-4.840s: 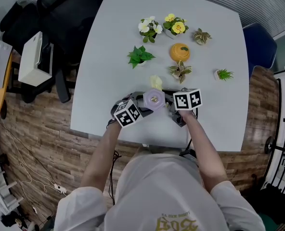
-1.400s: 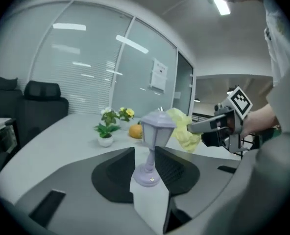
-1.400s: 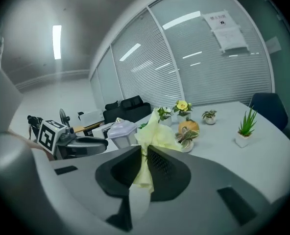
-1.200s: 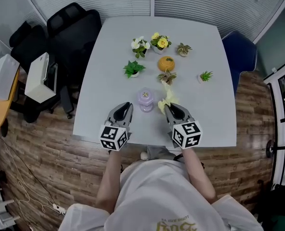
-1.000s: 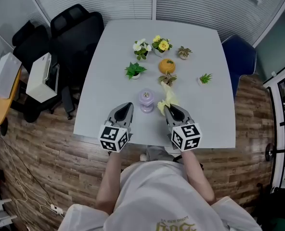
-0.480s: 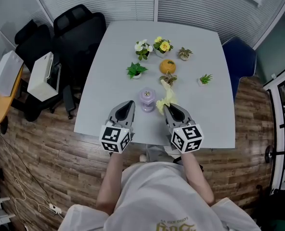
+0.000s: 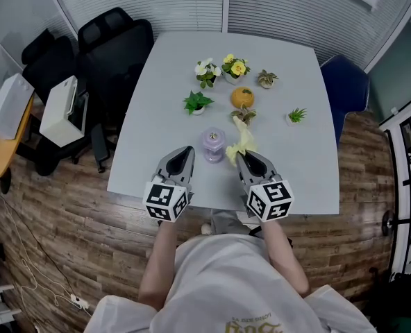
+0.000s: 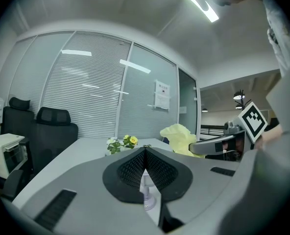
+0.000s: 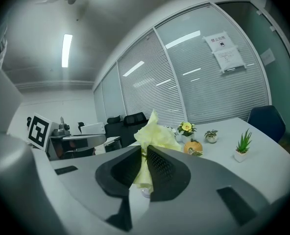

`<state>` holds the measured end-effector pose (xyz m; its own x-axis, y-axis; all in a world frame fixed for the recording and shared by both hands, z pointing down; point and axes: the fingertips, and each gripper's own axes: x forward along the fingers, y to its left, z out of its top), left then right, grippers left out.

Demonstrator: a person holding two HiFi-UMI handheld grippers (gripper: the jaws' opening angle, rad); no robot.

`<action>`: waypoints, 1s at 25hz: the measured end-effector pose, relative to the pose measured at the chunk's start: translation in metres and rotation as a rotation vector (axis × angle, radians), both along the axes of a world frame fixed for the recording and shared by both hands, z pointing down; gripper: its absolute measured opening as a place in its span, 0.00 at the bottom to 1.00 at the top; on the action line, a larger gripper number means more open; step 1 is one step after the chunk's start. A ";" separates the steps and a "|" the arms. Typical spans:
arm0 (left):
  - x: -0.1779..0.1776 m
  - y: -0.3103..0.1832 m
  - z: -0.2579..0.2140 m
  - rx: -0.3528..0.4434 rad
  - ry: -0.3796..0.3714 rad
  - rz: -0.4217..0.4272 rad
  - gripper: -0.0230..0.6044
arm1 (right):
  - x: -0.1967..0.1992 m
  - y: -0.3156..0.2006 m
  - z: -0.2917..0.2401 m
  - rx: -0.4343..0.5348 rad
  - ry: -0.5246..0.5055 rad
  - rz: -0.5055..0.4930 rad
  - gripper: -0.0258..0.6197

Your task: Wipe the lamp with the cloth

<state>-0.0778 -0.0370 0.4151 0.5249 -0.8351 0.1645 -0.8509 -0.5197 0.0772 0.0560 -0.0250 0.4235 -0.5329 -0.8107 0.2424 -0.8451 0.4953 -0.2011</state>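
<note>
on table (image 7: 165,96), lamp (image 7: 214,145) upright (long axis vertical); right gripper (image 7: 241,156) clamps cloth (image 7: 243,140), left gripper (image 7: 184,152) closed, empty.

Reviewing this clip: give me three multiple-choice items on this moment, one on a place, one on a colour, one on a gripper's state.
1. Where does the lamp stand?
A. On the table, between the left gripper and the right gripper
B. On the black chair
C. On the floor

2. What colour is the cloth?
A. Blue
B. Pale yellow
C. Red

3. How is the right gripper?
A. Open and empty
B. Shut on the cloth
C. Shut on the lamp

Key:
1 A, the head view shows it on the table between them.
2 B, every view shows it pale yellow.
3 B, the right gripper view shows its fingers pressed on the cloth.
</note>
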 end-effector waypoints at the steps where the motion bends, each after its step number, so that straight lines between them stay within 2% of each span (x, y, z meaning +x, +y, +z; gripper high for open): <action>1: -0.001 0.000 0.000 0.001 -0.001 -0.001 0.04 | -0.001 0.000 0.000 0.000 -0.001 -0.003 0.11; 25: -0.005 0.000 0.008 -0.019 0.003 0.003 0.04 | -0.003 -0.002 0.000 -0.002 -0.021 -0.019 0.11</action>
